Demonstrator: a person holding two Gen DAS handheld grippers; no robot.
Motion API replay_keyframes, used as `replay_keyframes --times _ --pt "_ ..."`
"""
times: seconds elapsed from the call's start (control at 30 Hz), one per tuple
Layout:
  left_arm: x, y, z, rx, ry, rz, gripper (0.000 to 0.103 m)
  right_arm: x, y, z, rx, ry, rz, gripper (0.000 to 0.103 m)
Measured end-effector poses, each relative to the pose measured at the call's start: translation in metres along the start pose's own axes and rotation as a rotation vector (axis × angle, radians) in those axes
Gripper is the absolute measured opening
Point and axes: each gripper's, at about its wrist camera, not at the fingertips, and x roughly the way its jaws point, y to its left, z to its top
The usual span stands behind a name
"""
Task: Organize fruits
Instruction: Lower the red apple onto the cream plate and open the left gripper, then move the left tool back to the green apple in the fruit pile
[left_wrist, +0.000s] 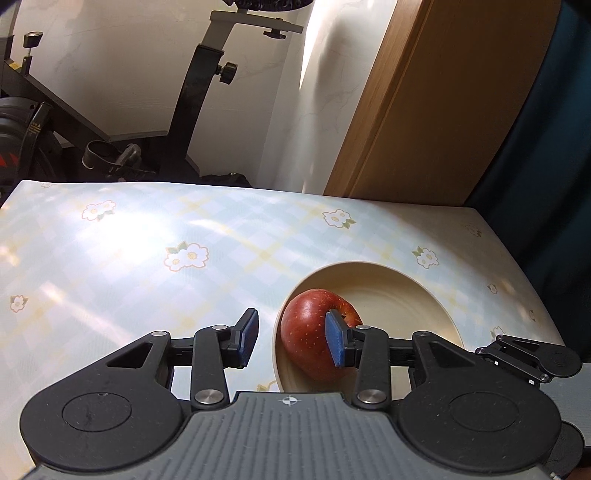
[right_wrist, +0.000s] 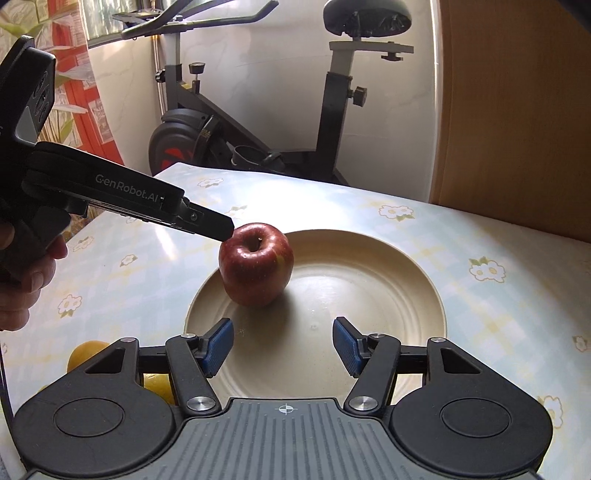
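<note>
Now my left gripper (left_wrist: 291, 338) hangs apart over the apple (right_wrist: 256, 264) on the plate (right_wrist: 388, 266).
Firm, glossy, slippery: I'd pinch its widest sides; right gripper (right_wrist: 283, 345) apart too.

The bench (right_wrist: 480, 236) wears a glossy pale-blue and yellow checked cover printed with small white flowers. Directly on it sits a cream plate (right_wrist: 388, 295), spreading ahead of and between the right fingers (right_wrist: 345, 345), and ahead of and to the right of the left fingers (left_wrist: 247, 334) in the left wrist view. Two yellow fruits (right_wrist: 86, 352) also lie on the cover, just left of and partly hidden behind the right gripper's left finger, close beside the plate's near-left rim.
</note>
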Motion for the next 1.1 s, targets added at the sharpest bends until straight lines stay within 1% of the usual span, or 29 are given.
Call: replay_keyframes --times 0.17,0.27,0.33,0.37,0.43,0.47,0.5,0.57,0.73,0.8,0.87,0.97,1.1 --pt "-0.035 0.010 -0.018 -0.028 -0.046 0.024 0.042 -0.022 0.001 -0.013 0.048 -0.031 -0.001 0.056" --pt "-0.058 0.017 -0.034 -0.044 -0.058 0.037 0.042 -0.033 0.001 -0.020 0.070 -0.042 -0.002 0.056" --pt "-0.071 0.022 -0.044 -0.055 -0.055 0.048 0.042 -0.041 0.002 -0.028 0.067 -0.040 -0.013 0.055" --pt "-0.079 0.025 -0.051 -0.068 -0.036 0.063 0.042 -0.044 0.003 -0.030 0.060 -0.037 -0.019 0.055" --pt "-0.092 0.030 -0.063 -0.088 -0.025 0.063 0.044 -0.052 0.004 -0.038 0.040 -0.032 -0.032 0.055" --pt "-0.100 0.033 -0.071 -0.099 -0.026 0.062 0.049 -0.056 0.005 -0.041 0.031 -0.028 -0.038 0.055" --pt "-0.107 0.035 -0.081 -0.110 -0.025 0.070 0.053 -0.059 0.005 -0.044 0.028 -0.023 -0.042 0.051" --pt "-0.114 0.038 -0.095 -0.136 -0.023 0.095 0.064 -0.064 0.005 -0.050 0.026 -0.009 -0.044 0.049" --pt "-0.122 0.050 -0.116 -0.233 -0.035 0.093 0.067 -0.070 0.008 -0.065 0.010 0.029 -0.058 0.047" --pt "-0.124 0.052 -0.122 -0.259 -0.055 0.092 0.068 -0.069 0.008 -0.069 0.009 0.045 -0.053 0.046" --pt "-0.122 0.048 -0.126 -0.237 -0.056 0.120 0.068 -0.068 0.008 -0.073 0.008 0.060 -0.052 0.044" --pt "-0.120 0.042 -0.131 -0.178 -0.051 0.139 0.068 -0.066 0.008 -0.076 0.010 0.073 -0.059 0.042" --pt "-0.122 0.039 -0.137 -0.142 -0.052 0.135 0.068 -0.064 0.010 -0.076 0.021 0.079 -0.041 0.038"
